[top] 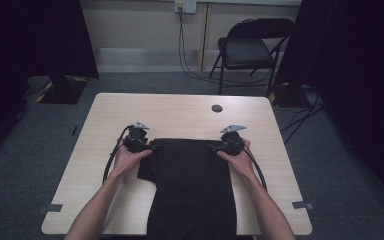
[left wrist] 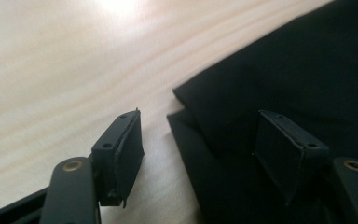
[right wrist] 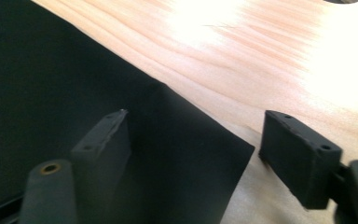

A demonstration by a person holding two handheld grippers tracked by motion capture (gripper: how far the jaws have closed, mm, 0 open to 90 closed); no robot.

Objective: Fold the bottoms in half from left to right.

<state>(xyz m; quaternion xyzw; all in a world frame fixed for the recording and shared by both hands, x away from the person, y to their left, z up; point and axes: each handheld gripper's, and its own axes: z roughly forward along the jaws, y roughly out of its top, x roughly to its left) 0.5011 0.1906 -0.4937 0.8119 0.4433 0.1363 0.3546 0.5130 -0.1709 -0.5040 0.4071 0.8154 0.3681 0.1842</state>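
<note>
Black fabric, a folded garment point(top: 192, 185) of a kind I cannot identify, lies on the light wood table point(top: 180, 112), centred between my hands and running lengthwise toward me, with its near end draped over the table's front edge. Its far edge lies crosswise, and both tools sit at the ends of that edge. My left gripper point(top: 139, 140) is at the far left corner; in the left gripper view its jaws stand spread, one over bare wood and the other over cloth, so the layered corner of the garment point(left wrist: 279, 93) lies between them, not pinched. My right gripper point(top: 229, 142) is at the far right corner; in the right gripper view its jaws are likewise apart, one above the cloth point(right wrist: 74, 93) and the other on the wood side, with the pointed corner between them and nothing gripped. I judge the coming move to be a closing on both corners, and it turns on each corner lying inward of its tool: cloth toward the table's middle, bare wood outward. Both hands are about equally near their corners. I read no brand, label or writing on the fabric, the tools or the table. A small dark round fitting point(top: 217, 108) is set in the tabletop beyond the garment, well apart from it.
</note>
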